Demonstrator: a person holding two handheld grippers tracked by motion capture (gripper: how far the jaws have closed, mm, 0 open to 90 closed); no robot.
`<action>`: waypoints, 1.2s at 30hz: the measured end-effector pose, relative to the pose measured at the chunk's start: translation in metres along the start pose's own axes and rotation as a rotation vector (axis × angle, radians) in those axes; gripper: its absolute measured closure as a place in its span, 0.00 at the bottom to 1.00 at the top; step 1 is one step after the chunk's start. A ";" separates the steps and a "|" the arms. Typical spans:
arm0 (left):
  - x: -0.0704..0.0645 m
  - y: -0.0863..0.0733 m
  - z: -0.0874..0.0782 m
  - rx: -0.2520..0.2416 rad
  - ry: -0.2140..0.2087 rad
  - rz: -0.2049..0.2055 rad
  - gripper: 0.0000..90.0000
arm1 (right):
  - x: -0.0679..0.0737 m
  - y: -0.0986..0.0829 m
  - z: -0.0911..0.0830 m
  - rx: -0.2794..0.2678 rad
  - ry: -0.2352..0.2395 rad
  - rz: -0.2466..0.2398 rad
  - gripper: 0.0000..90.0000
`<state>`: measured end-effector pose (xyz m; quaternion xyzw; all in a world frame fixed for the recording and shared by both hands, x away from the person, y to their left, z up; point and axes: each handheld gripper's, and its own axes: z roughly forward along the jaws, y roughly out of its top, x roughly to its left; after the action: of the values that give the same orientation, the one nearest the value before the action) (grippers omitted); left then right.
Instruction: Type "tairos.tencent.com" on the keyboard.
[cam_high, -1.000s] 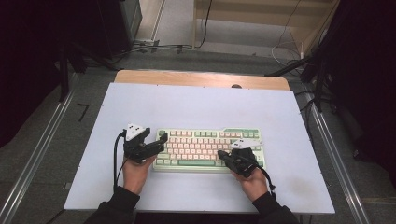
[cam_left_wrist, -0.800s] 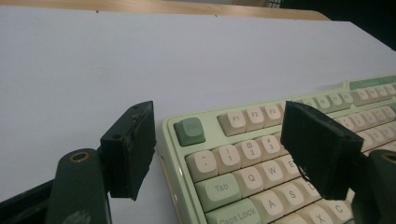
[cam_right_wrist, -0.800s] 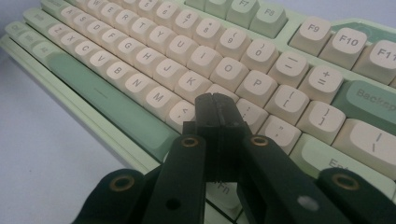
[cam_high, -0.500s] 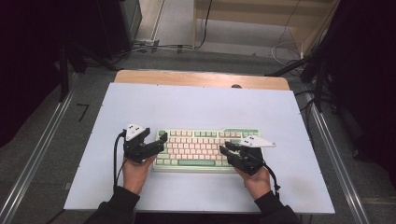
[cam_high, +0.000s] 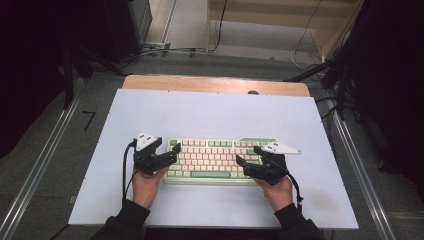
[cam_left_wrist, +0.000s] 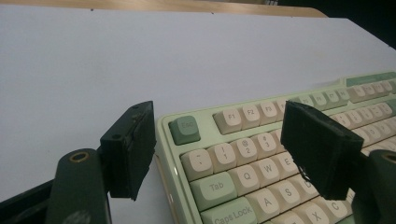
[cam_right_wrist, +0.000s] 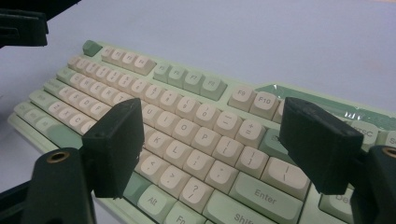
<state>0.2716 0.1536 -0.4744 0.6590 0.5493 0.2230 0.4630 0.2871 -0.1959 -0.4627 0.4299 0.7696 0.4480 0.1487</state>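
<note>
We see a pale tabletop (cam_high: 210, 115) with a strip of bare wood along its far edge, standing on a grey floor (cam_high: 45, 150) where cables trail near the far side. Toward the near edge of the tabletop lies a mint-green mechanical keyboard (cam_high: 215, 159) with cream keycaps and green accent keys, its long side parallel to the near edge.

We find the left gripper (cam_high: 167, 153) at the keyboard's left end, held in a hand (cam_high: 146, 186) that comes in from the bottom of the high view. In the left gripper view its fingers (cam_left_wrist: 130, 148) are spread wide apart with nothing between them but the keyboard's upper-left corner: one sits just off the left edge over the bare tabletop, the other hovers above the number and letter rows near the Esc key (cam_left_wrist: 184, 130).

The right gripper (cam_high: 247, 162) sits at the keyboard's right end, its grey three-cornered plate (cam_high: 281, 148) on top. In the right gripper view its fingers (cam_right_wrist: 116, 145) are likewise released and empty, straddling the keys around the Enter key (cam_right_wrist: 265, 192). We cannot tell whether either one touches the keys.
</note>
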 end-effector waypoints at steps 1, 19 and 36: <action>0.000 0.000 0.000 0.001 0.000 0.000 0.30 | 0.000 0.000 0.000 0.003 -0.001 0.002 0.23; -0.023 0.001 0.007 0.020 -0.125 0.053 0.62 | 0.001 -0.001 0.003 0.024 0.000 -0.001 0.23; -0.064 0.000 0.054 0.214 -0.223 0.165 1.00 | 0.002 0.000 0.004 0.027 0.006 0.003 0.25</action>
<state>0.2959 0.0745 -0.4858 0.7680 0.4591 0.1262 0.4282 0.2882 -0.1927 -0.4645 0.4317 0.7754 0.4392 0.1398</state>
